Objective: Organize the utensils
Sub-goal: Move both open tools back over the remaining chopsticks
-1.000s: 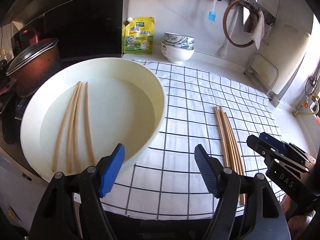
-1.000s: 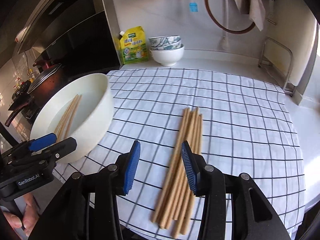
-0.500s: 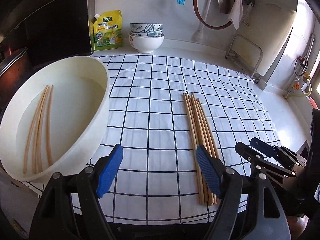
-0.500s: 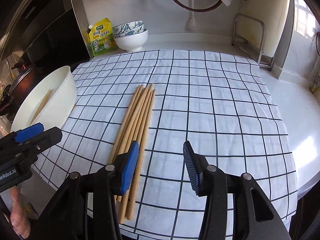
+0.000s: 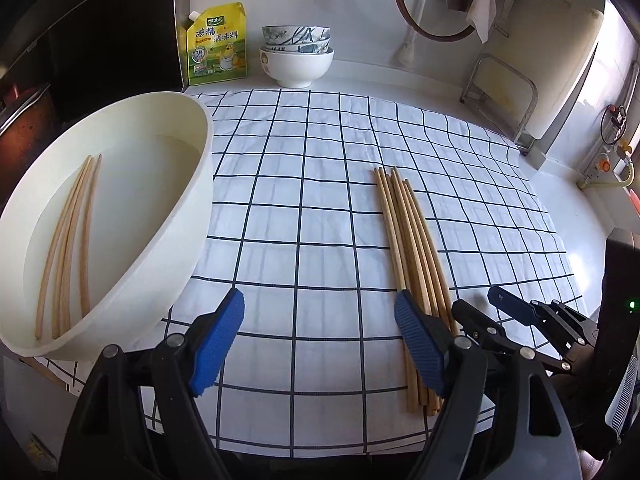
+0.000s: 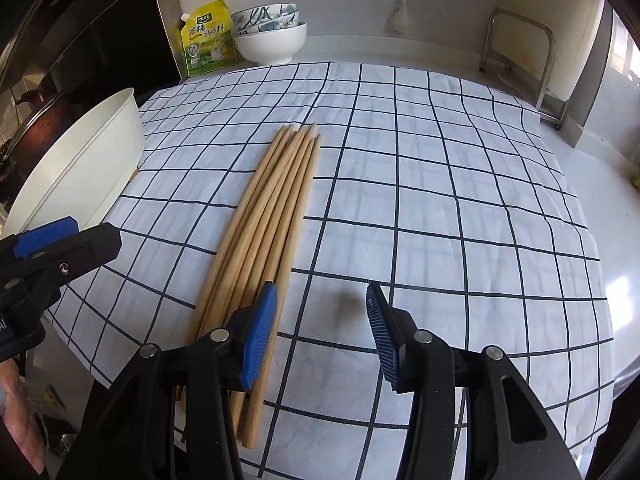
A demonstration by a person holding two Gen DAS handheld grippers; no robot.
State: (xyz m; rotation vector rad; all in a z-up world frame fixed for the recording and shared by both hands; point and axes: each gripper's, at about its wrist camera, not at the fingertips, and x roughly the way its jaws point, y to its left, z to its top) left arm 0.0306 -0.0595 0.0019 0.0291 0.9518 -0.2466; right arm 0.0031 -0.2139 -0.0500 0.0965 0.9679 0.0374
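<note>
A: Left wrist view first. How much room is there?

B: The checked cloth [image 5: 304, 208] is bare between the white basin [image 5: 188, 216] on the left and the bundle of chopsticks [image 5: 404, 240] on the right. The basin's near rim overhangs the cloth's left edge, and a few loose chopsticks [image 5: 68, 240] lie inside it.

A: And the left gripper [image 5: 320, 336]?

B: Its jaws have just been opening and stand wide, with only bare cloth between them. Its right pad sits in front of the bundle's near ends; I cannot tell whether it touches them. The right gripper [image 5: 486, 312] shows at lower right, beside those ends.

A: Right wrist view?

B: Open cloth [image 6: 440, 200] stretches right to the counter [image 6: 608, 208]. The right gripper [image 6: 320, 332] is about half open, gripping nothing; its left pad overlaps the bundle's [image 6: 268, 216] near ends.

A: Direction?

B: The long axis runs from the near cloth edge toward the back wall, tapered tips far.
</note>
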